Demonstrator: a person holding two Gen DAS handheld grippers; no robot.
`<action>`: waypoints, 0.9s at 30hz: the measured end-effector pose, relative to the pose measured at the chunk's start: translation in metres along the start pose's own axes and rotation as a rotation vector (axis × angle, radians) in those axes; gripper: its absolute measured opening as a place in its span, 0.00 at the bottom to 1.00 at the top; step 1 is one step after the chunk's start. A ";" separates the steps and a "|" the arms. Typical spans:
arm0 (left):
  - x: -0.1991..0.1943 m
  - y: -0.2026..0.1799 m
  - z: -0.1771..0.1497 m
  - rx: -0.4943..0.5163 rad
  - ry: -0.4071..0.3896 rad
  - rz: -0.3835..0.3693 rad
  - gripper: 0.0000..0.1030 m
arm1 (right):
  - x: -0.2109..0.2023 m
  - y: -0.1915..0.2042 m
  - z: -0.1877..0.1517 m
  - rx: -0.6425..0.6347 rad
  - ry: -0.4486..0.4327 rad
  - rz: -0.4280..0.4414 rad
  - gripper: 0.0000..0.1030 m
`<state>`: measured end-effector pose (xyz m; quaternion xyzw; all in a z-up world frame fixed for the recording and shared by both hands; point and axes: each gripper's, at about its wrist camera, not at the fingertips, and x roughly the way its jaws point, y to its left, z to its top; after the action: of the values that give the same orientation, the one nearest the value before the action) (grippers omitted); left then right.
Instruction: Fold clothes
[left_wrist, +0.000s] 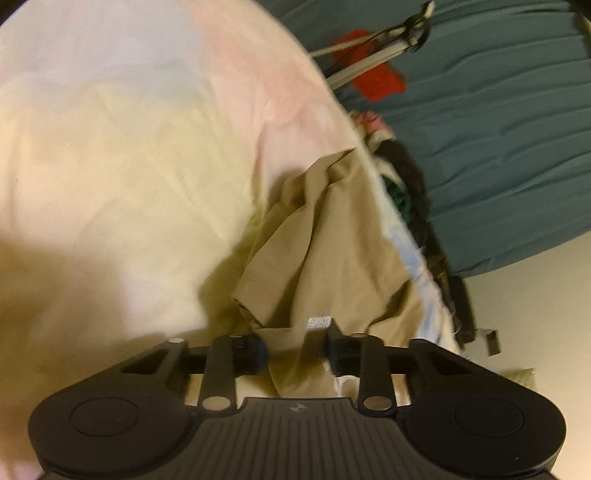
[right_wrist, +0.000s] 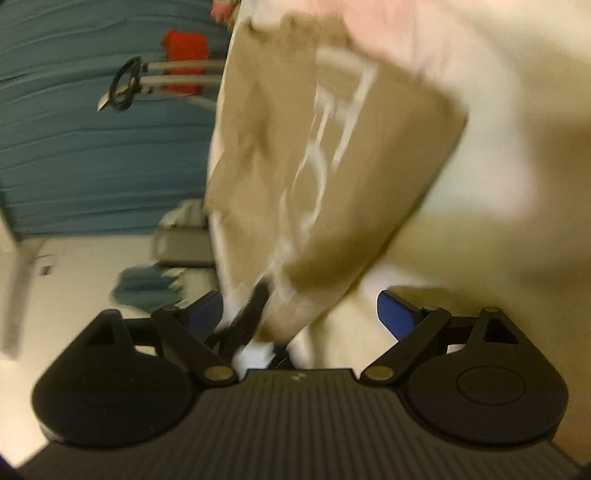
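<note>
A tan garment (left_wrist: 325, 251) with white lettering lies partly lifted over a pale cream sheet (left_wrist: 129, 147). My left gripper (left_wrist: 295, 349) is shut on the tan garment's ribbed edge, which runs between its two fingers. In the right wrist view the same tan garment (right_wrist: 314, 166) hangs in front of the camera, blurred by motion, its lower end between the blue fingers (right_wrist: 397, 314). My right gripper (right_wrist: 299, 314) has its fingers wide apart and is open.
A teal curtain (left_wrist: 498, 129) hangs behind the bed, with a red item (left_wrist: 373, 70) and a metal rack (left_wrist: 369, 59) before it. A pile of dark and coloured clothes (left_wrist: 406, 184) lies along the sheet's edge. A pale floor (right_wrist: 74, 295) with a teal cloth (right_wrist: 147, 288) shows at left.
</note>
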<state>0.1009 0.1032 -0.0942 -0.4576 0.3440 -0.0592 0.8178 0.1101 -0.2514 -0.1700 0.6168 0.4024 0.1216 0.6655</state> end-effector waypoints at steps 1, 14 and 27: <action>-0.003 -0.001 0.000 -0.003 -0.012 -0.028 0.22 | -0.001 -0.001 0.005 0.006 -0.041 -0.010 0.87; -0.021 -0.025 -0.004 0.071 -0.010 -0.102 0.20 | -0.023 0.018 0.007 -0.119 -0.266 -0.045 0.15; -0.055 -0.127 -0.030 0.127 0.251 -0.207 0.20 | -0.173 0.061 0.002 -0.186 -0.367 -0.056 0.14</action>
<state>0.0681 0.0315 0.0240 -0.4270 0.3899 -0.2212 0.7854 0.0203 -0.3542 -0.0472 0.5531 0.2783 0.0253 0.7849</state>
